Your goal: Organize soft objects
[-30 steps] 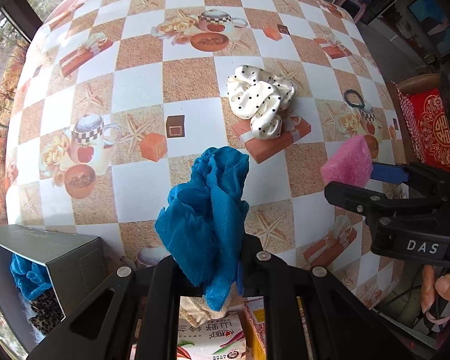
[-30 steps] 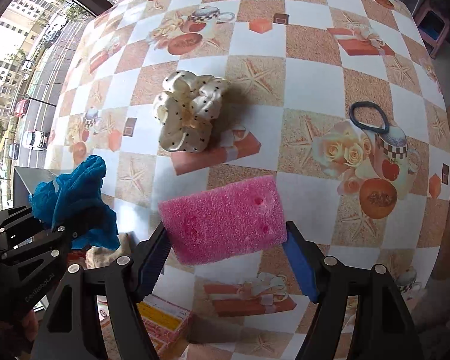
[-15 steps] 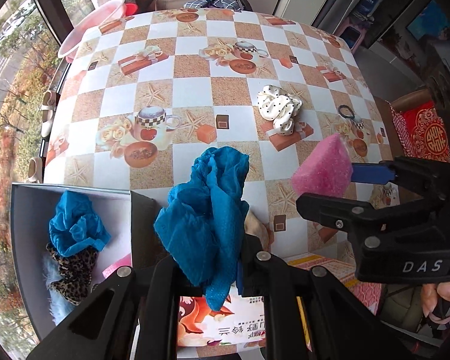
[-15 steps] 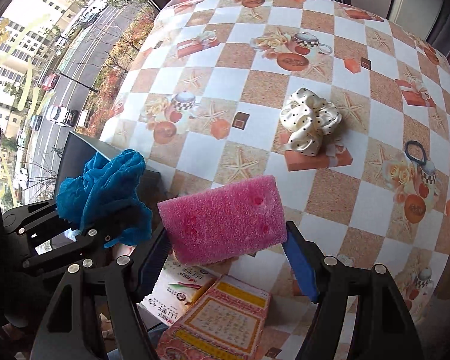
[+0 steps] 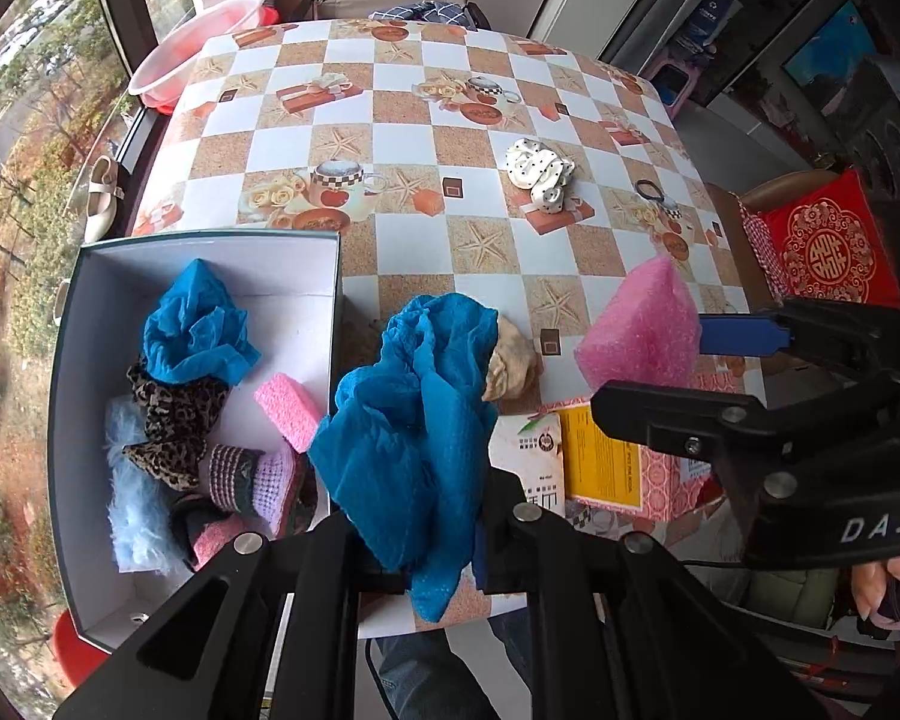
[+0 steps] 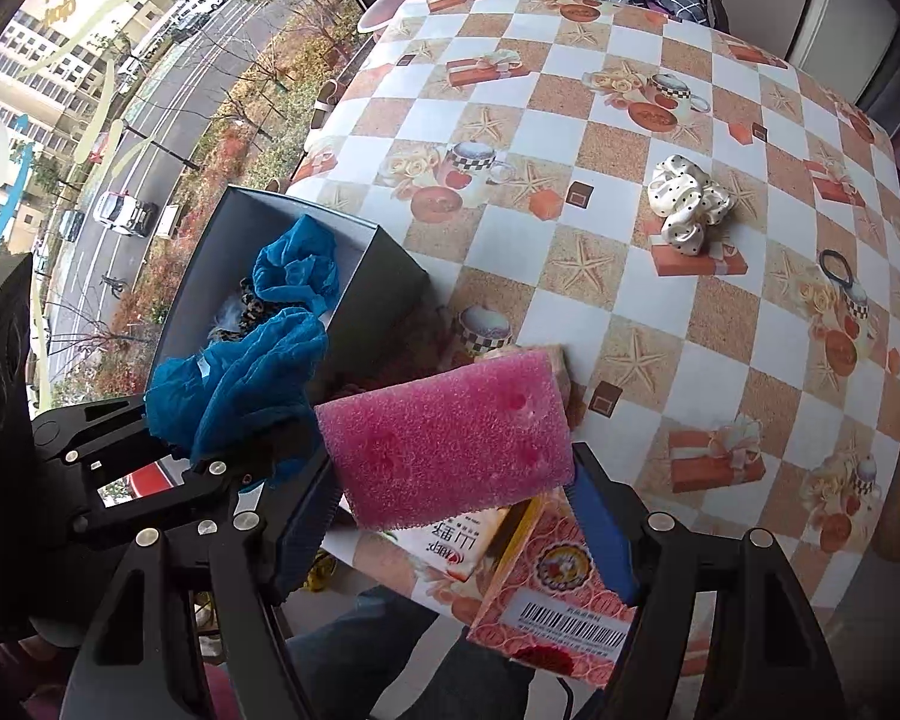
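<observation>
My left gripper (image 5: 432, 564) is shut on a crumpled blue cloth (image 5: 414, 420), which hangs above the table's near edge just right of the grey box (image 5: 210, 240). The same blue cloth (image 6: 240, 384) shows in the right wrist view, held by the left gripper (image 6: 222, 450). My right gripper (image 6: 450, 504) is shut on a pink sponge (image 6: 450, 432), held in the air over the near edge; the pink sponge (image 5: 642, 330) also shows at the right of the left wrist view. The box holds another blue cloth (image 5: 192, 330), a leopard fabric (image 5: 174, 414), a pink sponge (image 5: 285, 411) and knitted pieces.
A white polka-dot scrunchie (image 5: 537, 171) and a black hair tie (image 5: 651, 189) lie on the checked tablecloth (image 5: 390, 144). Printed cartons (image 6: 540, 588) and a beige cloth (image 5: 510, 360) sit at the near edge. A pink basin (image 5: 198, 42) stands beyond the far left corner.
Both grippers have risen and pulled back towards the near edge with their loads. The grey box has come fully into view at the left, and the table looks smaller and farther.
</observation>
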Available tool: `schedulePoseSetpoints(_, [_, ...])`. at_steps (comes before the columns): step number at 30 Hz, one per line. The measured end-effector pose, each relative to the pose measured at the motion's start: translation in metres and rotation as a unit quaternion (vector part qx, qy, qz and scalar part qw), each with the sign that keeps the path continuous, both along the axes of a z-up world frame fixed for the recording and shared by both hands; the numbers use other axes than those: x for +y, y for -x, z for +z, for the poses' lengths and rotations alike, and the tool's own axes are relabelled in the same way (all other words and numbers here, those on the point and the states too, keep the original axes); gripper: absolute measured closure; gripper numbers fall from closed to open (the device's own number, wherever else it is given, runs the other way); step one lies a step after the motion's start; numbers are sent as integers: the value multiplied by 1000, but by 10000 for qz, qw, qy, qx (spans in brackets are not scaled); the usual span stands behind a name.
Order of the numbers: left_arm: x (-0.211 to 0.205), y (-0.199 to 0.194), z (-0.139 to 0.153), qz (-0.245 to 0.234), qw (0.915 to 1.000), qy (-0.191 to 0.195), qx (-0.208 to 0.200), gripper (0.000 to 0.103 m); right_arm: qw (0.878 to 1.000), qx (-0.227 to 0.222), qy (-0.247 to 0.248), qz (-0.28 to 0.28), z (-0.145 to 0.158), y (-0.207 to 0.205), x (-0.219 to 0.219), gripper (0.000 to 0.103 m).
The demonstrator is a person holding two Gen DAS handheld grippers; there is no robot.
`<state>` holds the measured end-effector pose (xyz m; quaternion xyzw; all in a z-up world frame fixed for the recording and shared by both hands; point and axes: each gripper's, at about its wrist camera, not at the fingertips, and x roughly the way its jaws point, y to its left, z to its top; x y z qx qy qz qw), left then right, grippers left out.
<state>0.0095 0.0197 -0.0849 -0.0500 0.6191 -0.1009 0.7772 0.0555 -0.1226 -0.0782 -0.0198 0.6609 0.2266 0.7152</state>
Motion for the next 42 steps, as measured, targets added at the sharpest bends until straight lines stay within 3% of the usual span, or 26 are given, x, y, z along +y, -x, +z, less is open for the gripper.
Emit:
schedulePoseSetpoints(9, [38,47,7,62,9999,-25,-90,89,9999,107,61,30,7,47,36,28])
schedulePoseSetpoints(19, [74,77,2,156,9992,-311,-197,89,9994,104,5,325,11,68,91,28])
schedulePoseSetpoints(26, [100,87,-1,499,9984,-186,-205,89,9976,168,133,652,7,74,118,28])
schedulePoseSetpoints(42, [123,94,-10,780,9966,-75,-263,89,9940,199,428,989,2,73,143,28])
